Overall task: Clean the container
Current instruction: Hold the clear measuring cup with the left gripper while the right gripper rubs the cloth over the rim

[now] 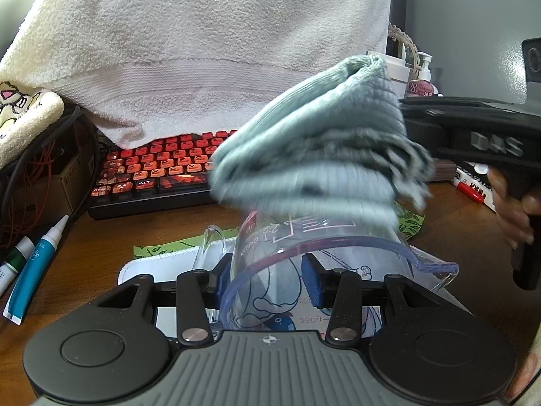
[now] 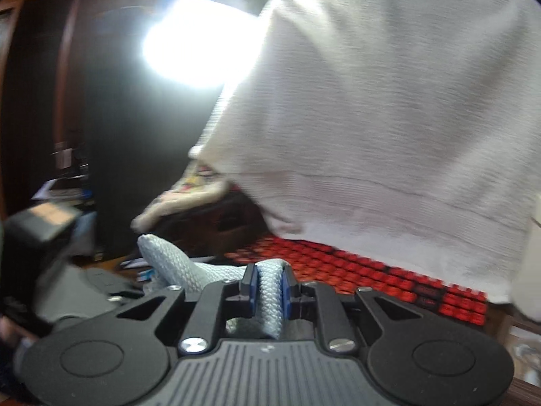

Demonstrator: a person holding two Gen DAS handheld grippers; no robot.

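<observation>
Cloth (image 1: 314,155) hangs at 12 o'clock above container (image 1: 304,264) mouth | left gripper (image 1: 267,284) clamps container wall | right gripper (image 2: 268,287) pinches cloth, nearer to wipe

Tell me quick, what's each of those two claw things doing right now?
Left gripper: closed on the clear measuring cup.
Right gripper: shut on the grey-green cloth, which sits bunched at the cup's mouth.
</observation>
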